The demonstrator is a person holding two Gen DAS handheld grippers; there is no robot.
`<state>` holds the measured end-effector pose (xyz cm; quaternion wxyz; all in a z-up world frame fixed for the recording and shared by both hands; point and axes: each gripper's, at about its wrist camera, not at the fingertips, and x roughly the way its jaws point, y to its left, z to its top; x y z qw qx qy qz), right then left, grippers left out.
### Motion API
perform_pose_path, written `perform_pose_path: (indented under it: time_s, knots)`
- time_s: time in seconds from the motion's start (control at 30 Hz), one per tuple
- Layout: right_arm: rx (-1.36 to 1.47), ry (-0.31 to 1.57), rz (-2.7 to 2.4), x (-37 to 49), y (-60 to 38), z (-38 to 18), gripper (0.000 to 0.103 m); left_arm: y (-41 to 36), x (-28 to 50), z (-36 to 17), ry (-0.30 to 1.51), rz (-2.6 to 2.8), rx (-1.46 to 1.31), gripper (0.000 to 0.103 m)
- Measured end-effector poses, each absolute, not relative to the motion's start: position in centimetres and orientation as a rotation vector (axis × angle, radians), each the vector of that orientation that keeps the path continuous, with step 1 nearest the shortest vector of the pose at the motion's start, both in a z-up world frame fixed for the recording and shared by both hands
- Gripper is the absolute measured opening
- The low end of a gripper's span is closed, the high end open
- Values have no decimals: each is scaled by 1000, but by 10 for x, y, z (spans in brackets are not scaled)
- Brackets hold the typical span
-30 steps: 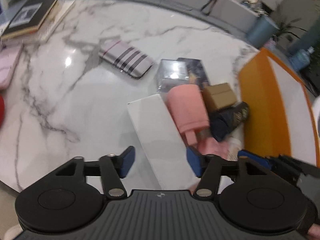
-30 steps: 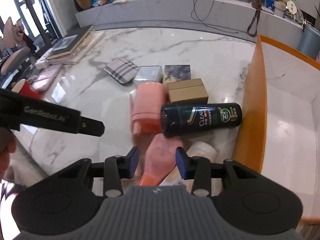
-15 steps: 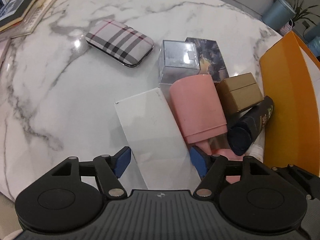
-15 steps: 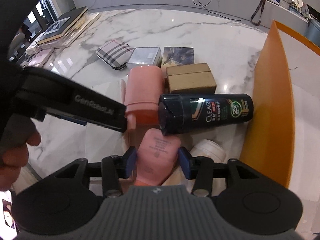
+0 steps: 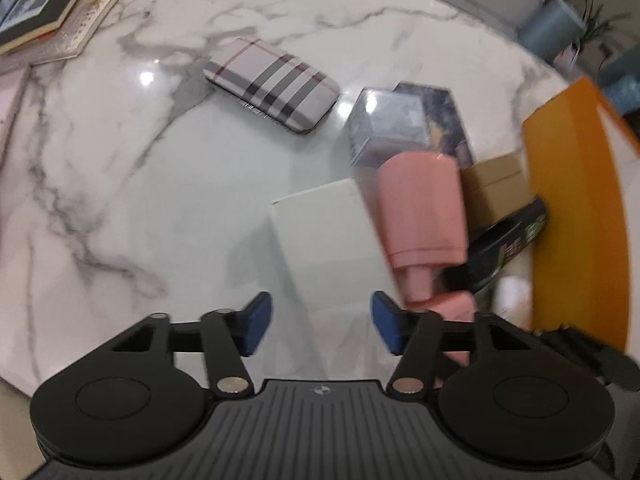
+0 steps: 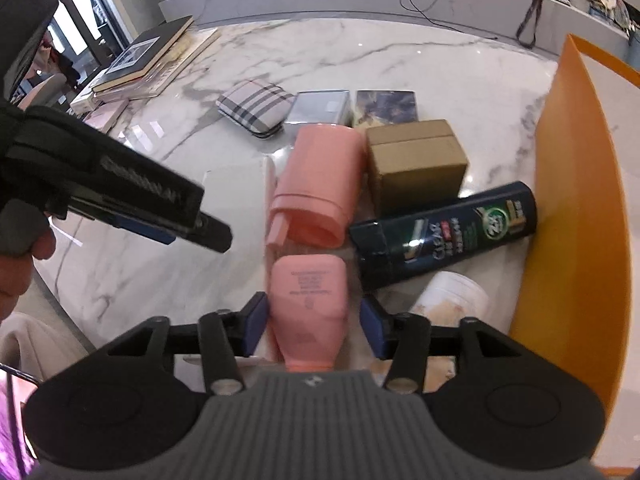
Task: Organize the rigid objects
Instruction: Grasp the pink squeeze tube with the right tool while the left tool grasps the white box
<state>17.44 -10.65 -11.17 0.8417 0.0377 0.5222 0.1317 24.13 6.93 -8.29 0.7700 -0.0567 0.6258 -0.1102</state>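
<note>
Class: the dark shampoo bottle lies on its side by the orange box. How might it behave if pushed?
The dark shampoo bottle looks rounded, so it may roll. Its glossy surface could be slippery. The orange box beside it would probably stop it that way.

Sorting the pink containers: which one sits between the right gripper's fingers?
The small pink bottle with printed text, between the right gripper fingers; the larger pink container lies beyond.

My left view is smeared with motion blur, worst over the pink bottle (image 5: 420, 208) and orange box (image 5: 576, 216). Small glare spots sit on the glossy marble tabletop (image 5: 147, 77). My right view is sharper and evenly bright, daylight entering upper left. Both fisheye views bend strongly at the edges.
</note>
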Motion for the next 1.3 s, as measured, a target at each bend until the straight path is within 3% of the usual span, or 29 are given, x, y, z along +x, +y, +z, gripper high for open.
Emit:
perform_pose_path:
  time_s: [0.3,0.5,0.77,0.9,1.3]
  knots:
    - [98,1132,314,176,-105,-115,51,44,246,-98,1361,-199,-87,80]
    - [105,1133,335,177,-107,-114,45,42,246,-100,1380,-232,1,77]
    - [102,1147,335,176,-107,-120,47,50,244,-104,1385,-197,111,81]
    - [115,1142,323,178,-107,-123,48,44,240,-114,1377,-185,136,77]
    - [121,1059,328,167,-110,-102,44,54,211,-72,1241,-270,115,73]
